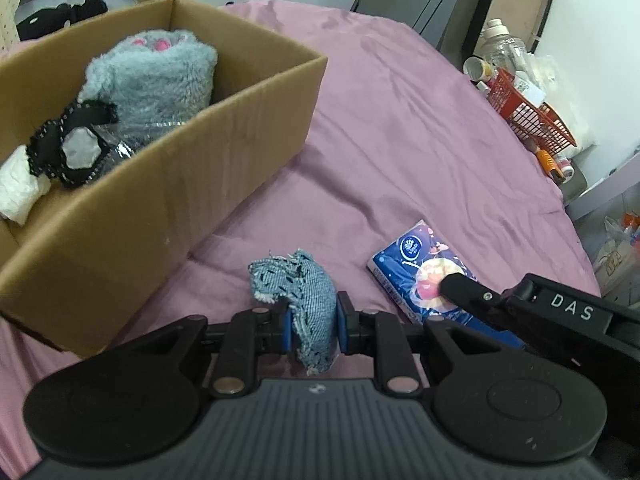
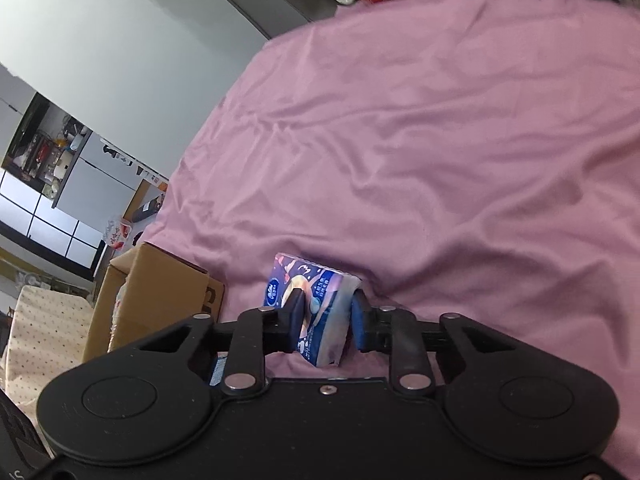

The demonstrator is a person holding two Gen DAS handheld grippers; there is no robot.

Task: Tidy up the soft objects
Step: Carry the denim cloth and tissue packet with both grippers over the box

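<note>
My left gripper [image 1: 312,326] is shut on a frayed blue denim pouch [image 1: 298,286] just above the pink bedsheet [image 1: 400,140]. An open cardboard box [image 1: 180,168] stands to its left and holds a grey plush toy [image 1: 160,76], a black lace item [image 1: 72,144] and a white cloth [image 1: 16,184]. My right gripper [image 2: 326,316] is shut on a blue tissue pack [image 2: 316,300] resting on the sheet [image 2: 440,140]. In the left wrist view the pack [image 1: 412,268] lies right of the pouch, with one right finger [image 1: 464,286] on it.
A red basket [image 1: 524,112] with bottles and clutter sits at the bed's far right edge. The box also shows at the left in the right wrist view [image 2: 160,300]. A dotted cushion [image 2: 44,340] lies beyond it.
</note>
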